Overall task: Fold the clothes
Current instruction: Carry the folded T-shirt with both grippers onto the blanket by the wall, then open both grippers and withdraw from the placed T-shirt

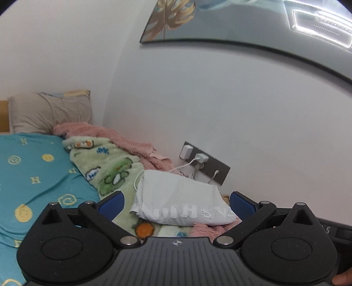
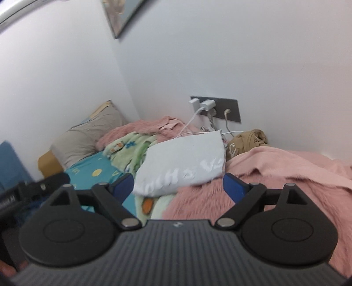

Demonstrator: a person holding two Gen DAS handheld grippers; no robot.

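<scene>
Both hand-held grippers, your left (image 1: pixel 176 201) and right (image 2: pixel 178 183), stand open and empty before the folded white printed shirt (image 1: pixel 180 198) lying crosswise ahead on the bed (image 1: pixel 33 167), the left seemingly nearer.

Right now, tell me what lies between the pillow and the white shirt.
Left wrist view: a green cartoon blanket and pink fleece lie between the pillow and shirt.

Grey pillow (image 1: pixel 50 111) at headboard; chargers in wall socket (image 2: pixel 216 107); framed picture (image 1: pixel 173 19).
</scene>
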